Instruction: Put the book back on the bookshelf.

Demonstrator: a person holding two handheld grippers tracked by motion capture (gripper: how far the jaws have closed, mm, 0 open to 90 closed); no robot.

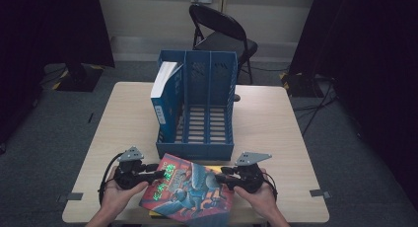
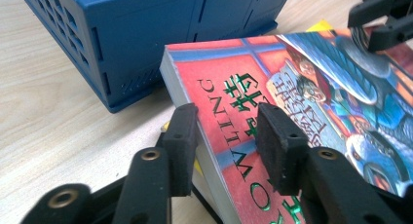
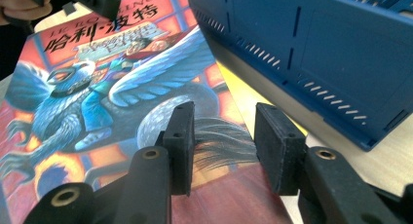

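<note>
Illustrated book (image 1: 190,190) lies near front wall of blue file rack (image 1: 196,106), tilted, over yellow book (image 1: 217,168).

High view: left gripper (image 1: 156,173) and right gripper (image 1: 222,178) at opposite edges of book, likely to lift it level toward rack. White-spined book (image 1: 165,96) upright in rack's left slot.

Left gripper view: jaws straddle spine edge, one pad under, one on cover; narrow gap, firm clamp not certain.

Right gripper view: jaws over cover's rack-side edge, part open; contact cannot be told. Yellow book visible beneath.
</note>
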